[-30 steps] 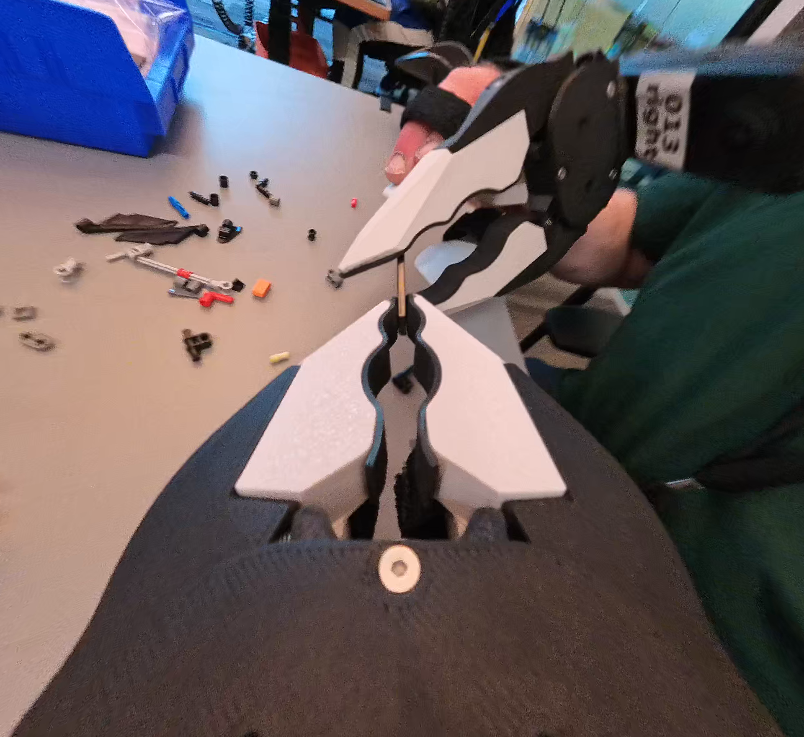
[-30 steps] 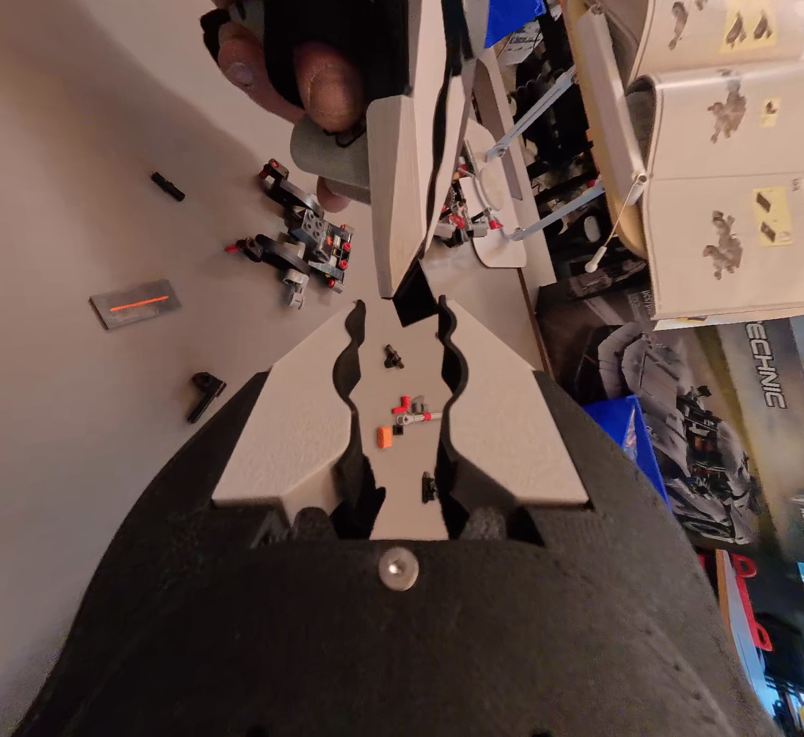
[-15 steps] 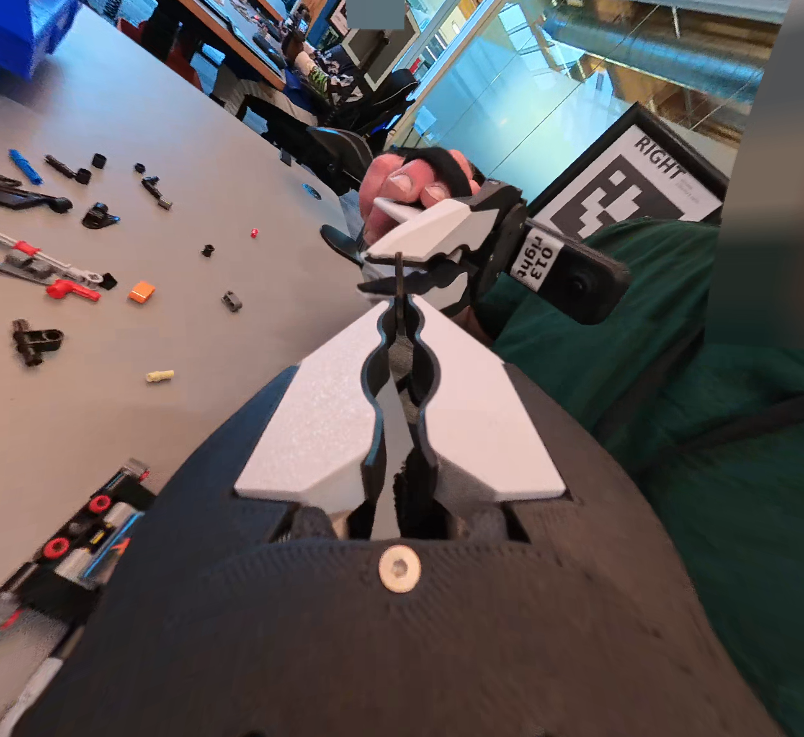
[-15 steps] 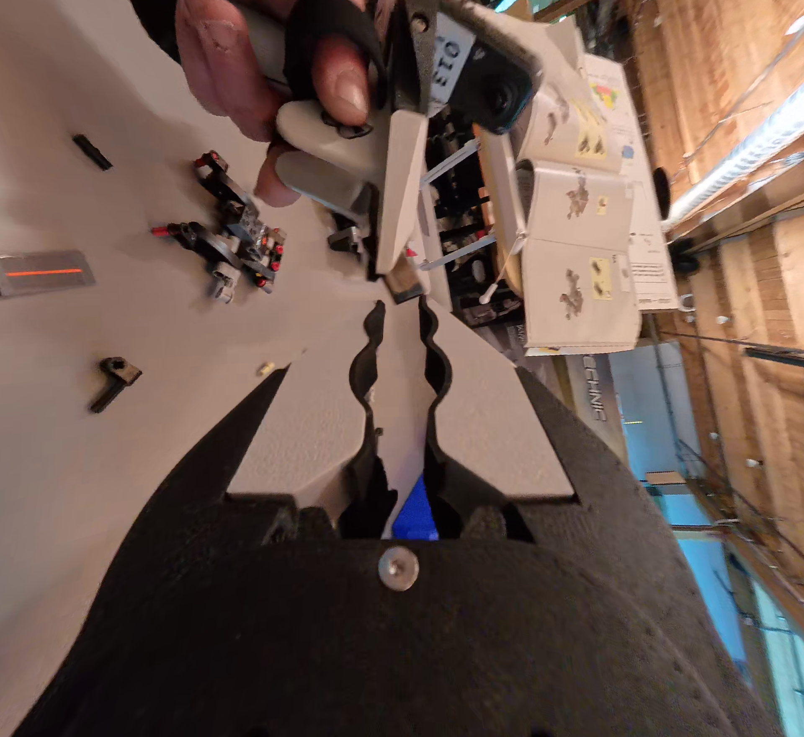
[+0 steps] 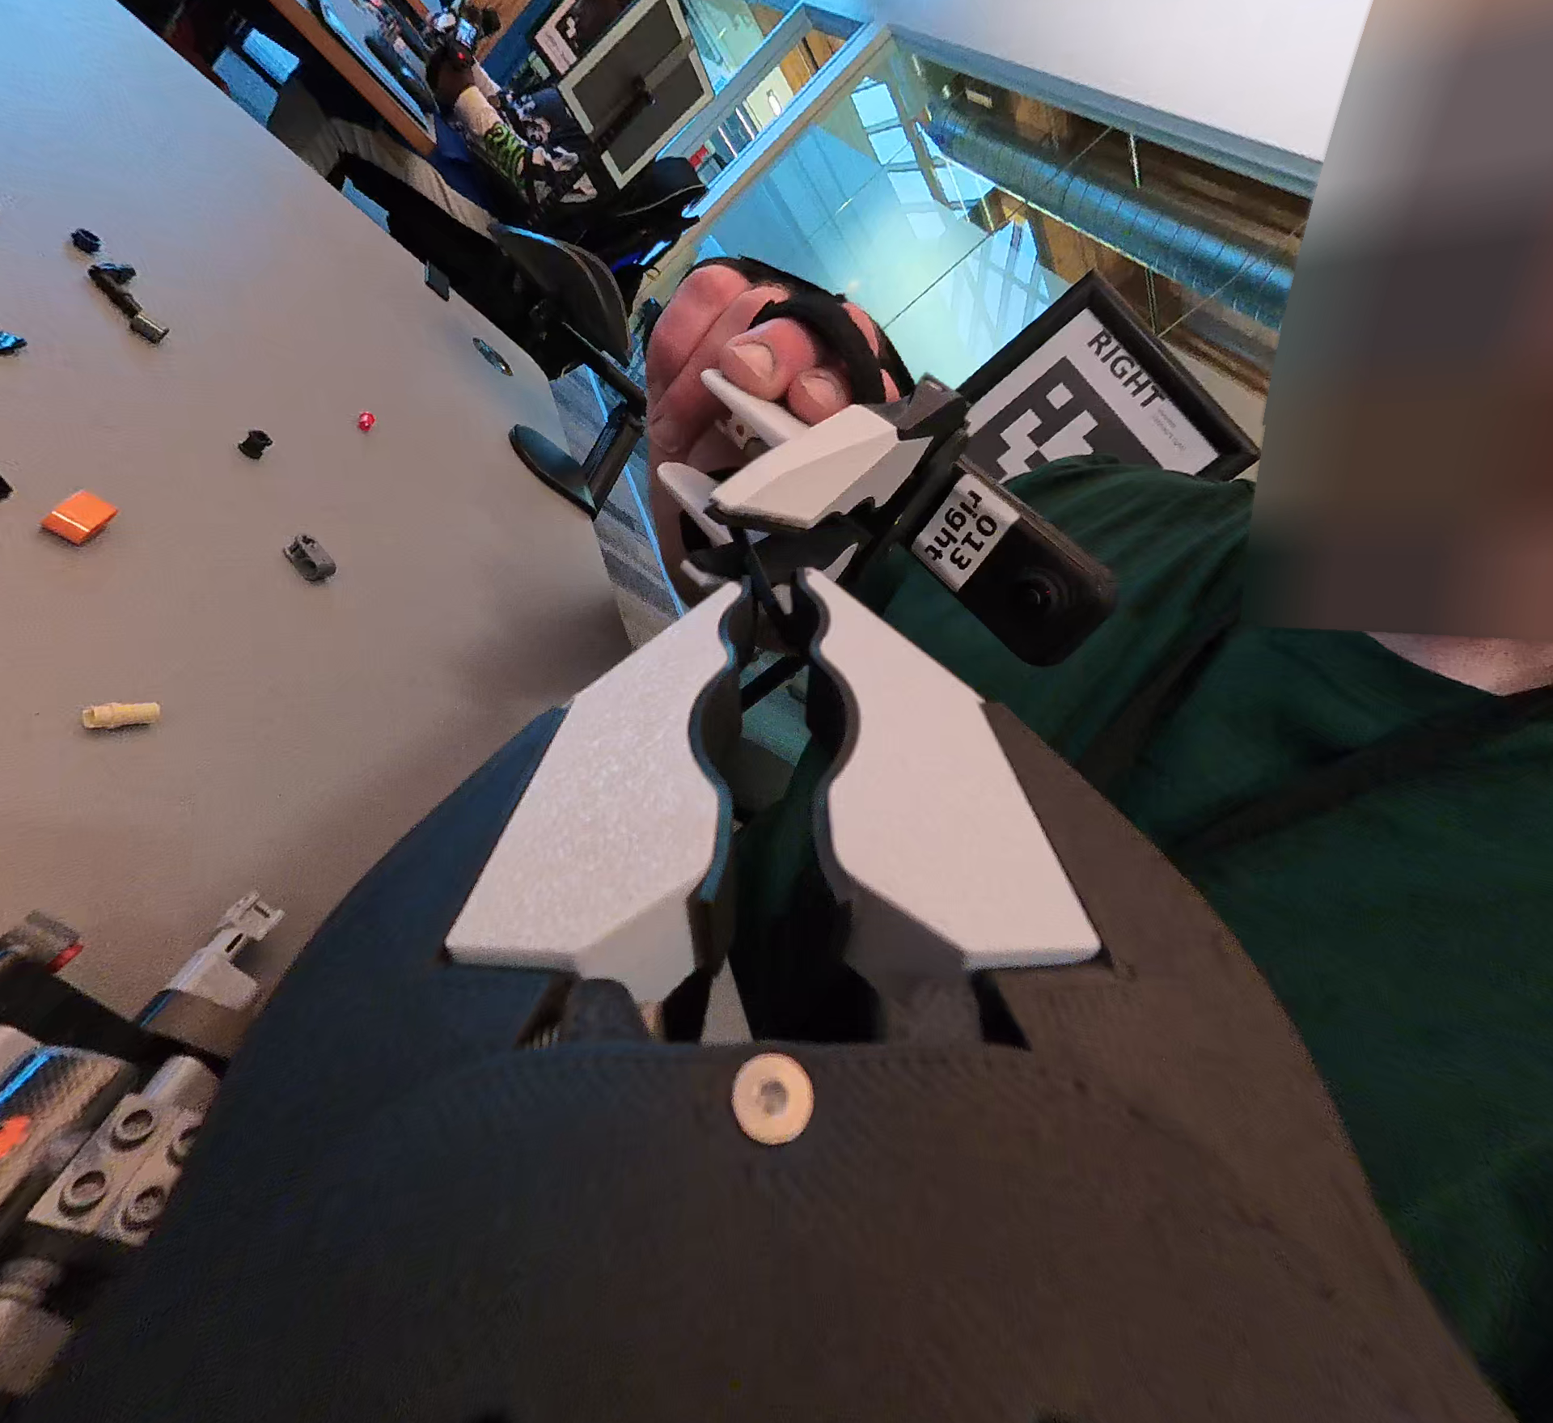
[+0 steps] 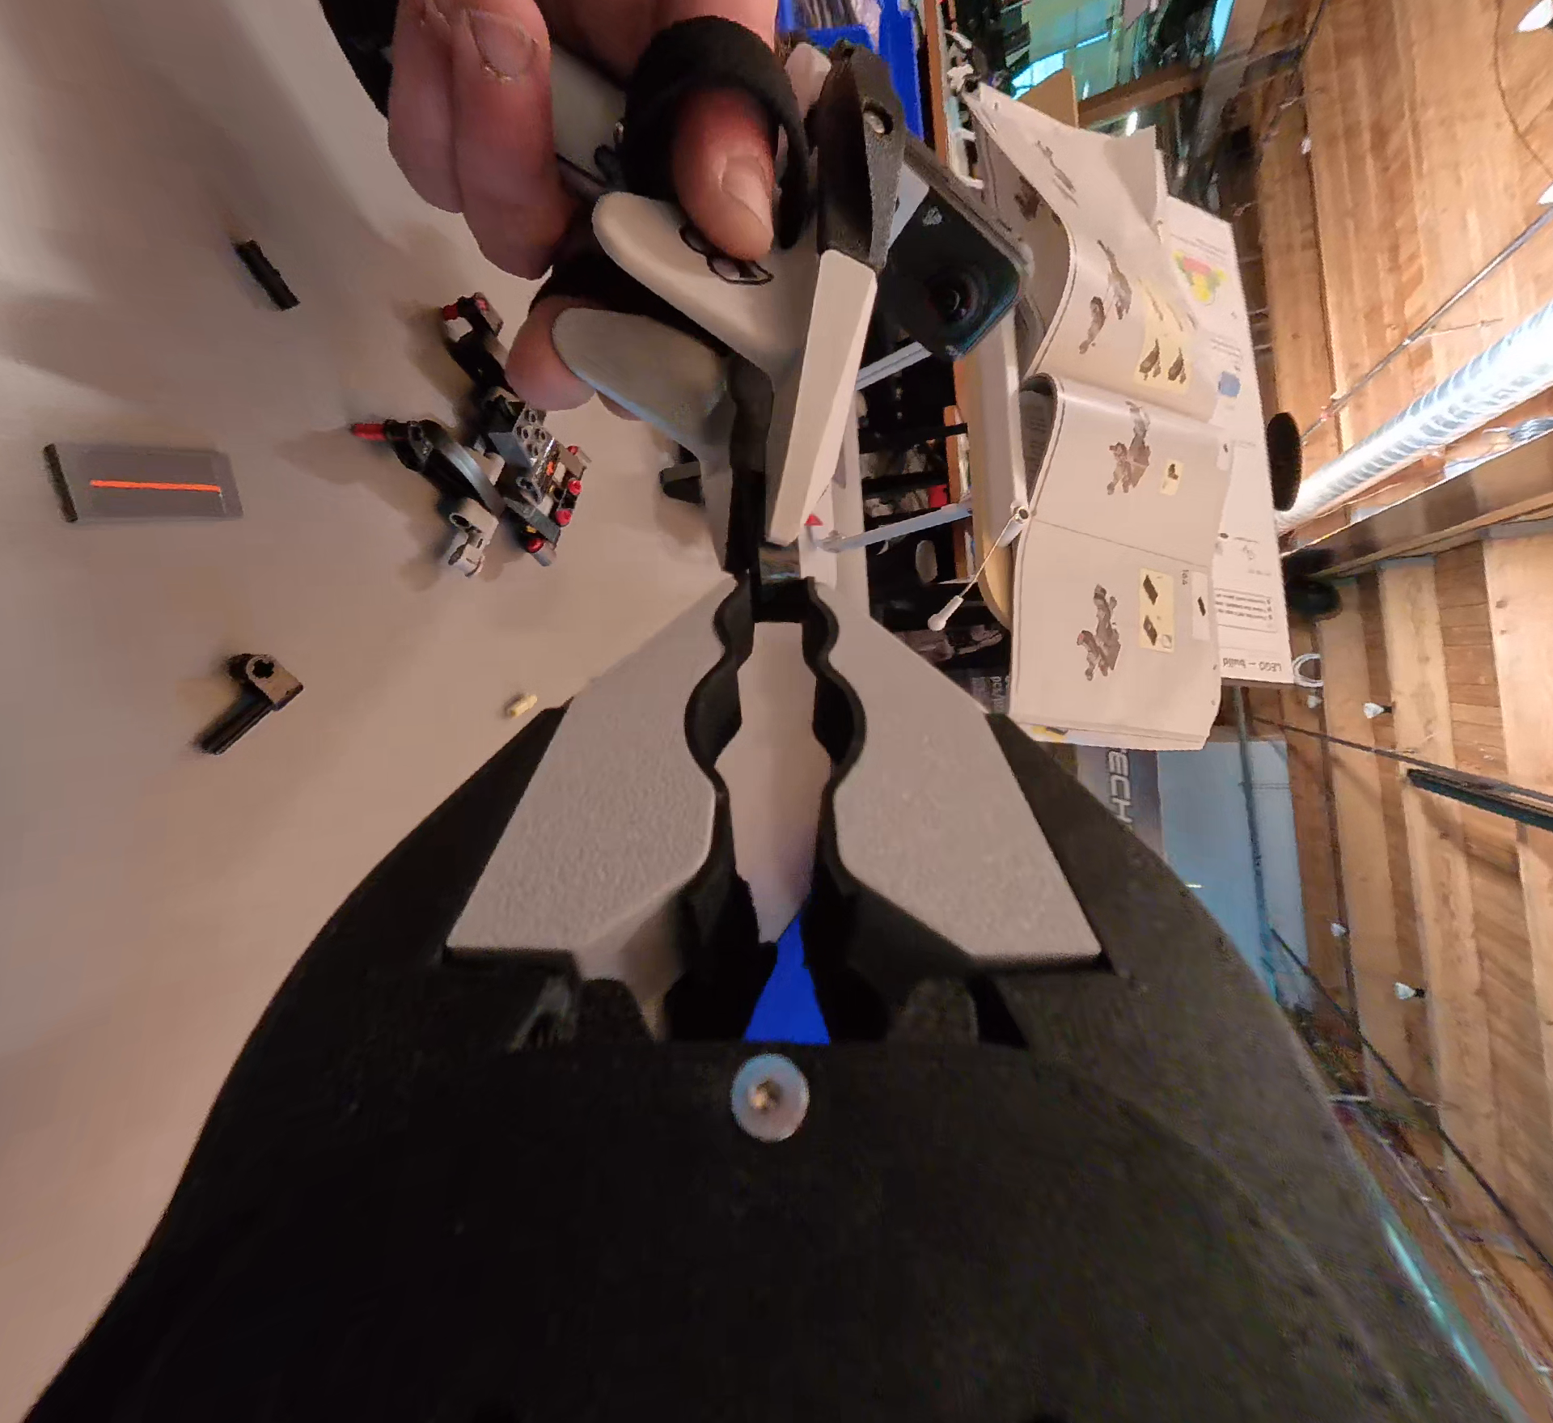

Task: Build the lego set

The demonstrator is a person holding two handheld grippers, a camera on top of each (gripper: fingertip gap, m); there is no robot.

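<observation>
Both grippers meet tip to tip above the grey table (image 5: 252,668). My left gripper (image 5: 769,593) is shut on a thin dark axle (image 5: 754,576) that sticks out past its tips. The axle reaches between the fingers of my right gripper (image 5: 731,534), held by a hand just beyond. In the right wrist view my right gripper (image 6: 775,593) is closed on a small black piece (image 6: 769,584), with the left gripper (image 6: 760,534) right against it. The partly built model (image 6: 504,458) lies on the table behind; it also shows in the left wrist view (image 5: 101,1130).
Loose parts lie on the table: an orange tile (image 5: 80,515), a grey connector (image 5: 309,557), a tan pin (image 5: 122,714), a black angled connector (image 6: 252,698) and a grey tile with an orange line (image 6: 143,483). An open instruction booklet (image 6: 1118,500) stands at the back. The person's green sleeve (image 5: 1260,794) is on the right. Both grippers' tips are close together, under 4 cm apart. Both grippers' tips are roughly 12 cm from the black angled connector (image 6: 252,698).
Both grippers have risen and tilted up from the table while staying tip to tip. The right gripper's fingers have narrowed around the small black piece. The left still holds the axle.
</observation>
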